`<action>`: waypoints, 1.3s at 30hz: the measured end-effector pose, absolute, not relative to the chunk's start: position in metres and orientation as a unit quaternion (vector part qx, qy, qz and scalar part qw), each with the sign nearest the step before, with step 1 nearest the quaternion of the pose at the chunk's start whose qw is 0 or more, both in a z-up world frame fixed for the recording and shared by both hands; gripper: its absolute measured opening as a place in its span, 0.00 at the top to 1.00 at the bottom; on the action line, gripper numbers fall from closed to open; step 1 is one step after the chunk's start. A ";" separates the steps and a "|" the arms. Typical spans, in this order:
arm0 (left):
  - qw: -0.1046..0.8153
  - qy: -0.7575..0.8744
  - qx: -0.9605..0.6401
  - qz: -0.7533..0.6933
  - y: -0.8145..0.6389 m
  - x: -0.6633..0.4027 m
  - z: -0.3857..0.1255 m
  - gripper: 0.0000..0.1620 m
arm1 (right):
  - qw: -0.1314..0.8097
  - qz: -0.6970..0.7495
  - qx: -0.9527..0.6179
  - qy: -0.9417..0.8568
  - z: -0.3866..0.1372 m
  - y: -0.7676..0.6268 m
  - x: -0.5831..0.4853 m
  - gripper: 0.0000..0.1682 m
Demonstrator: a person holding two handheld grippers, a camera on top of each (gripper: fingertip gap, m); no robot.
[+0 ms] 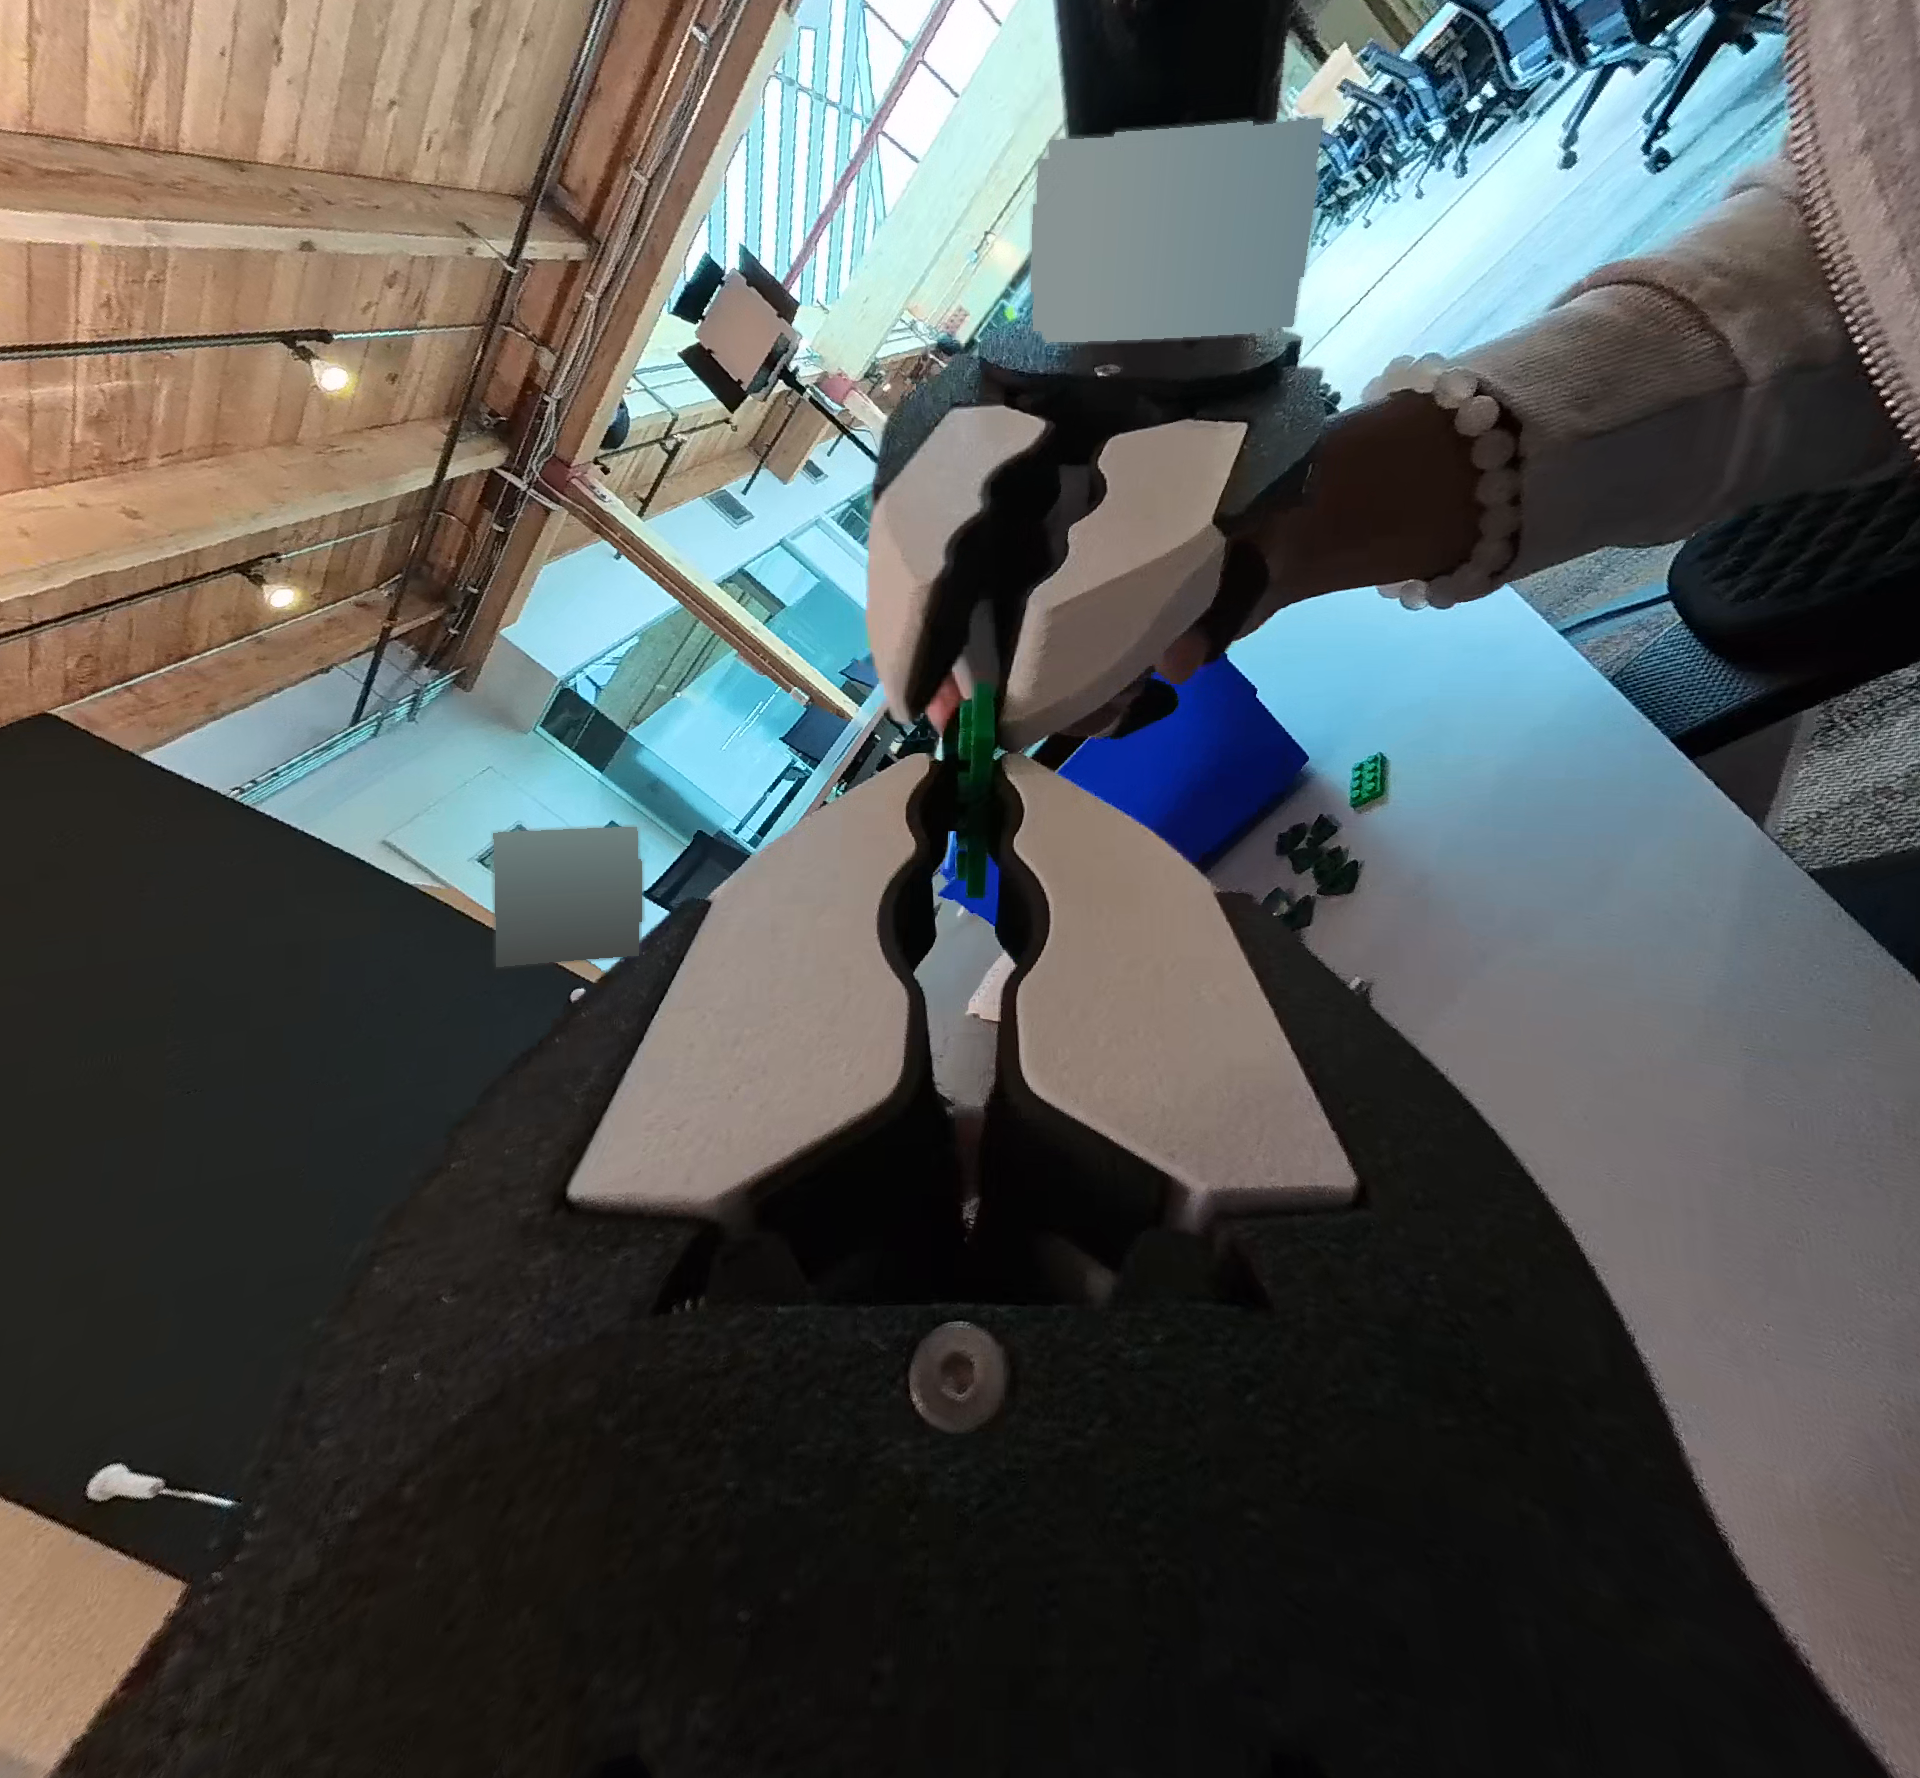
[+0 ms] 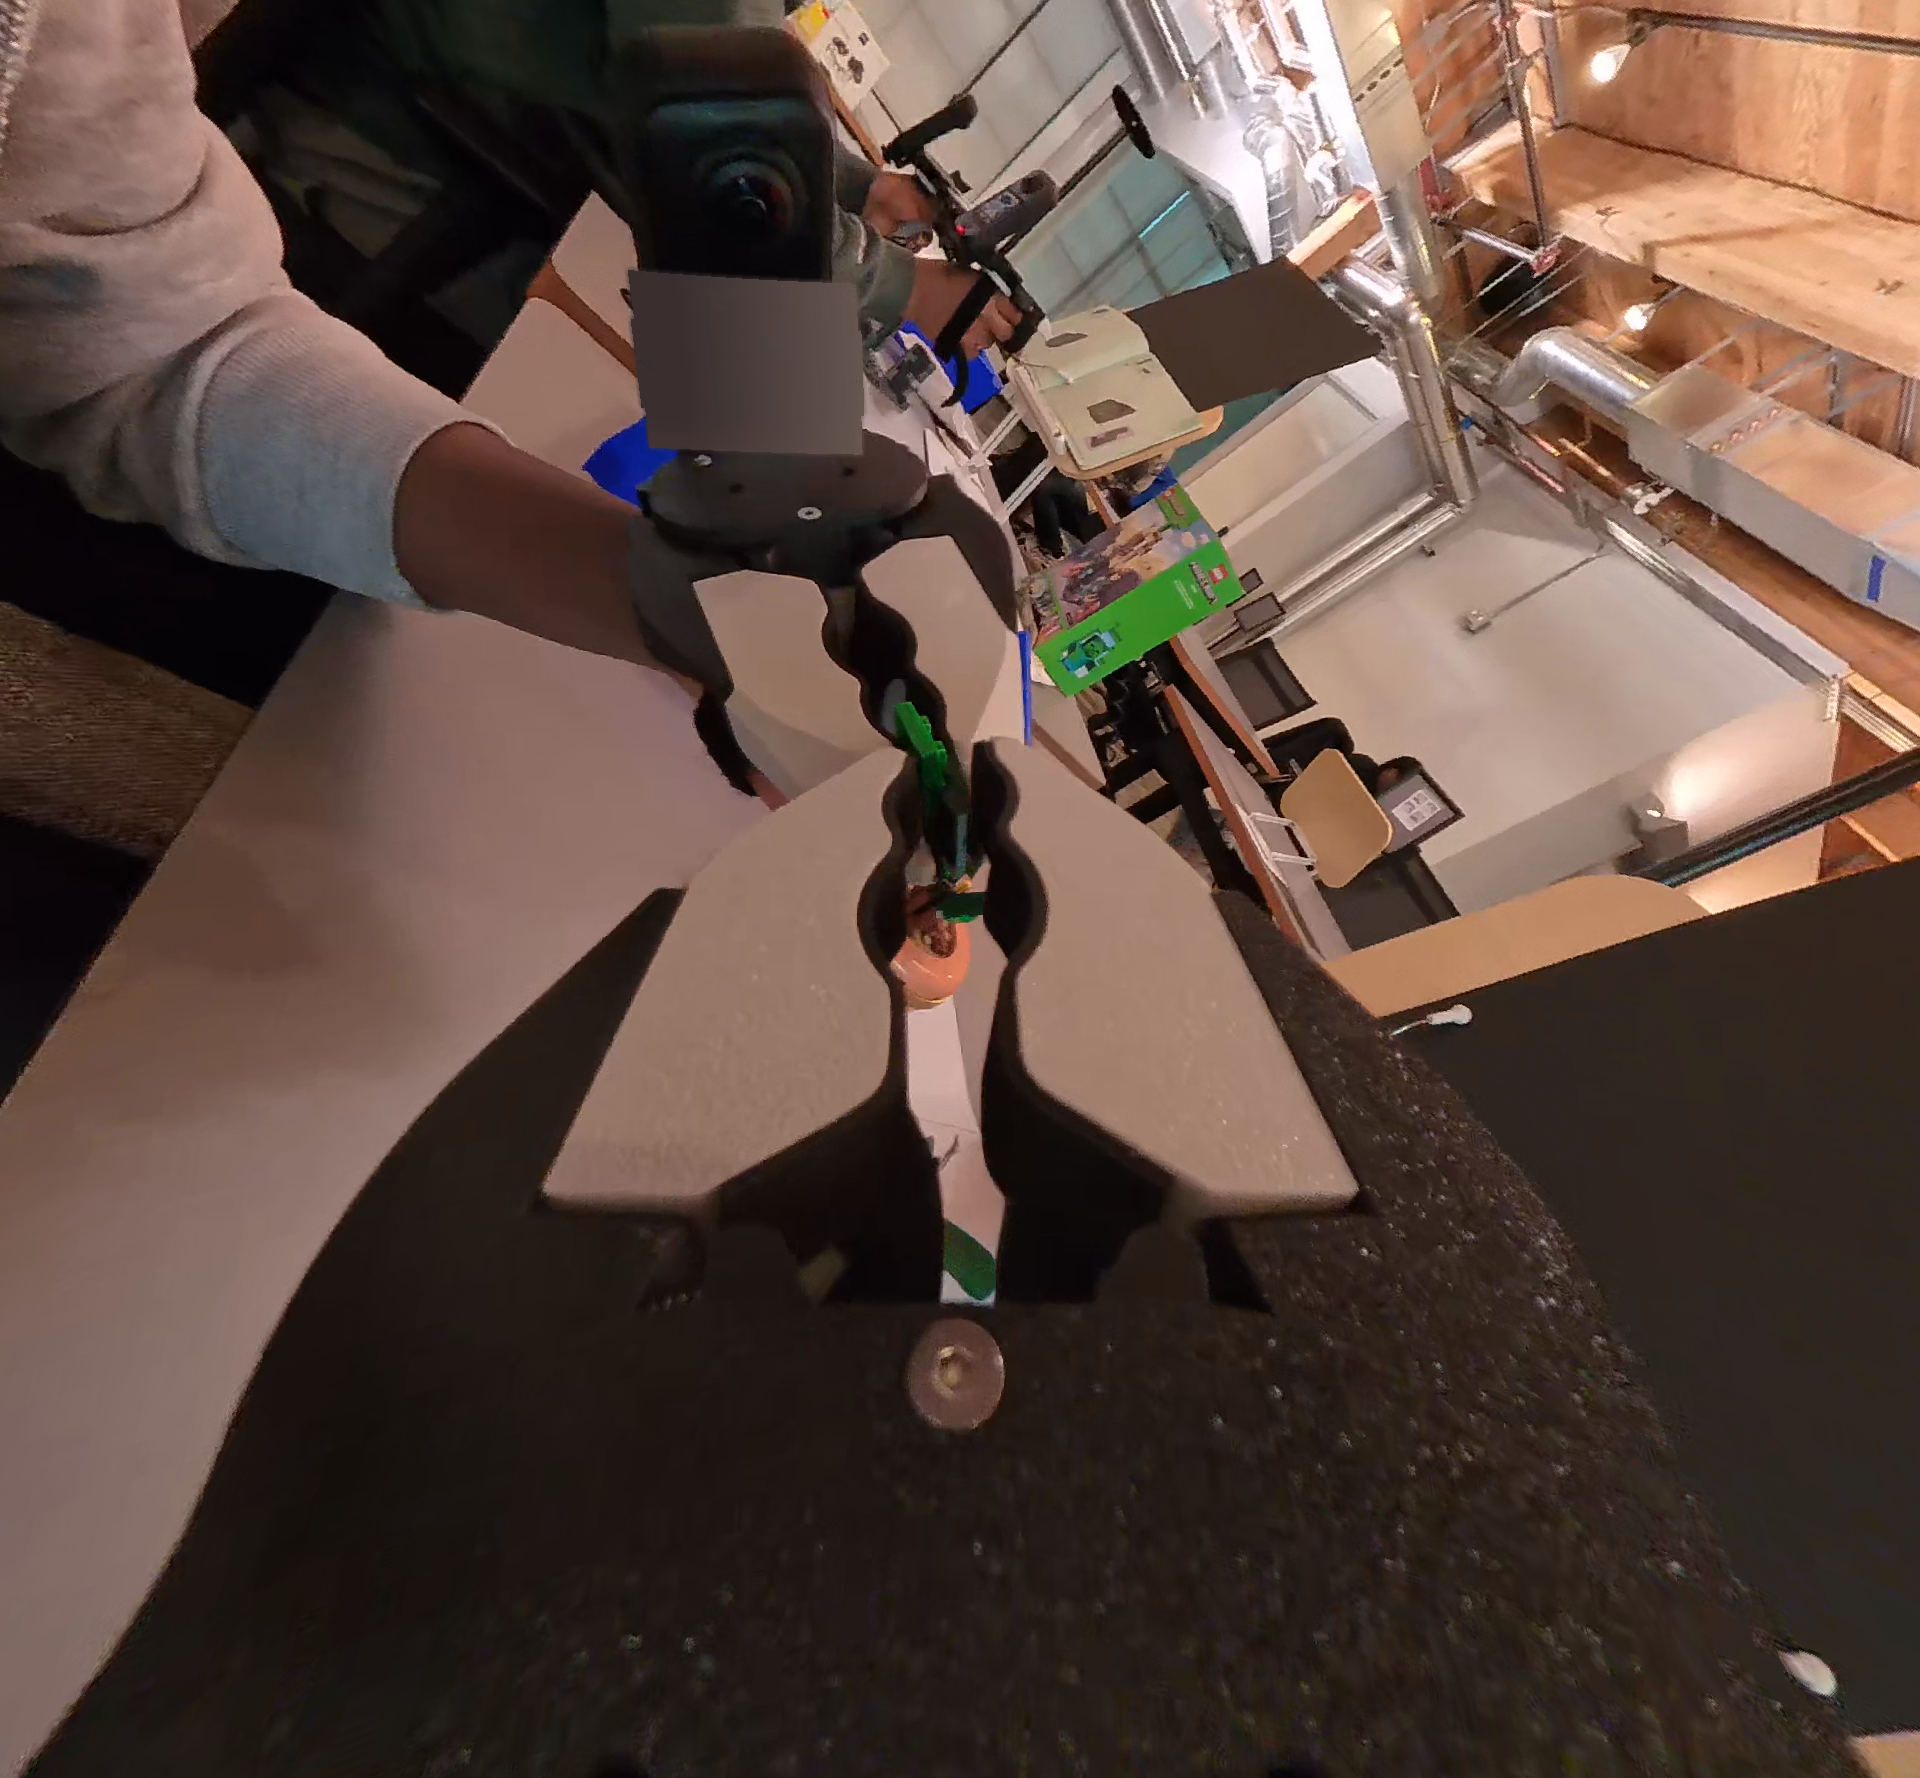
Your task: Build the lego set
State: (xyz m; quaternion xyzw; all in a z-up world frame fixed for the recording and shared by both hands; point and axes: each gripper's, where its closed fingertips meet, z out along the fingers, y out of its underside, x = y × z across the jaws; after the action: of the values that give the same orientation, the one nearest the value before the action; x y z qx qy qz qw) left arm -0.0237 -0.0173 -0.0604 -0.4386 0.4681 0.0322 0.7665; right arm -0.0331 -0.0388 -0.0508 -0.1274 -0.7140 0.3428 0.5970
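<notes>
A small green lego assembly (image 1: 977, 798) is held in the air between my two grippers, which face each other tip to tip. In the left wrist view my left gripper (image 1: 975, 767) is shut on its near end, and my right gripper (image 1: 971, 715) comes in from above and pinches its far end. In the right wrist view my right gripper (image 2: 940, 757) is shut on the green assembly (image 2: 935, 778), which has a dark stem and a tan rounded piece (image 2: 935, 965) at its near end. My left gripper (image 2: 935, 726) grips it from the far side.
On the white table (image 1: 1558, 1001) lie a bright green plate (image 1: 1368, 779), several small dark green pieces (image 1: 1317, 858) and a blue box (image 1: 1184, 783). A green lego set box (image 2: 1132, 606) stands farther back. Another person's hands (image 2: 966, 294) work behind. A black panel (image 2: 1662, 1157) is alongside. Both grippers' tips are close together, under 4 cm apart.
</notes>
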 end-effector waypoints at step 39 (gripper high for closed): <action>0.740 0.511 -0.427 0.094 -0.016 -0.009 -0.074 0.98 | 0.553 0.431 -0.095 -0.707 -0.061 -0.034 -0.005 0.97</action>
State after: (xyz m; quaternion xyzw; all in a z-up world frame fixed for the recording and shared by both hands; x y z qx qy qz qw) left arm -0.0091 -0.0161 -0.0737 -0.4271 0.5114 0.0941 0.7397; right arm -0.0047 -0.0342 -0.0611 -0.0947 -0.7066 0.4311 0.5530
